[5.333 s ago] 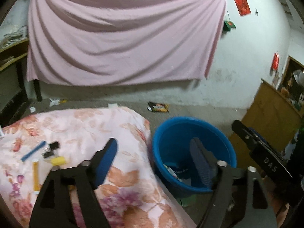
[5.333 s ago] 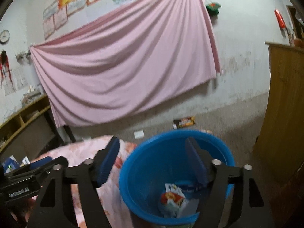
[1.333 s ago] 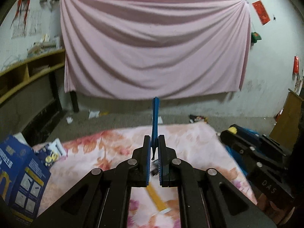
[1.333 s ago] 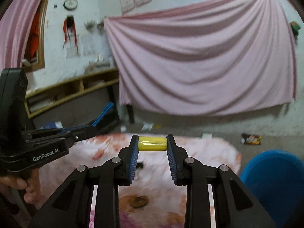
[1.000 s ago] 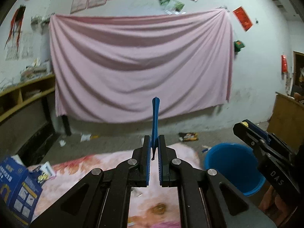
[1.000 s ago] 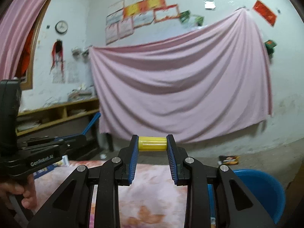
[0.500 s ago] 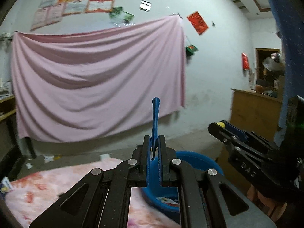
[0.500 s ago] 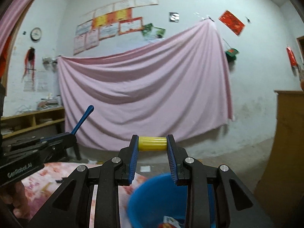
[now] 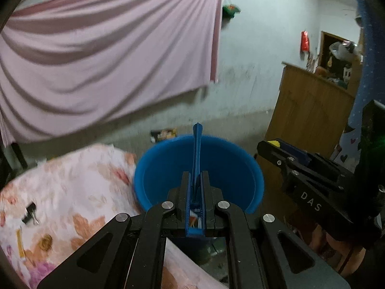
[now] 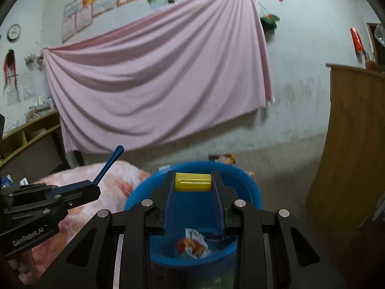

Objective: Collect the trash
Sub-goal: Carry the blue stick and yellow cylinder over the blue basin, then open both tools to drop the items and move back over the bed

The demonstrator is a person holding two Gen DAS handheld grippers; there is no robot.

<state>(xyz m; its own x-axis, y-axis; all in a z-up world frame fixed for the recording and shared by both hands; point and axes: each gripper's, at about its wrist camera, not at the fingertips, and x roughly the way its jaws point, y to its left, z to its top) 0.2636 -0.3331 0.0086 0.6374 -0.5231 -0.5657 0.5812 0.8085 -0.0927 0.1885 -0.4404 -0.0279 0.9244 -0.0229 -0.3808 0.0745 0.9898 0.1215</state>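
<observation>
Jaws of both tools are clamped on trash. The left gripper (image 9: pixel 195 187) pinches a thin blue stick (image 9: pixel 196 149), which juts out toward 12 o'clock over the blue bucket (image 9: pixel 252 168). The right gripper (image 10: pixel 193 185) squeezes a short yellow cylinder (image 10: pixel 193 182) crosswise between its tips. Both pieces are likely held out at the tips so they can fall free into the bucket, where a crumpled wrapper (image 10: pixel 193 244) already lies. Each tool tilts down at the bucket's mouth, the left from about 8 o'clock of the right one's view. More litter sits outside: a snack packet (image 10: pixel 222 159) on the floor at 12 o'clock beyond the rim, and a black clip (image 9: pixel 30 213) on the floral tabletop (image 9: pixel 72 180).
</observation>
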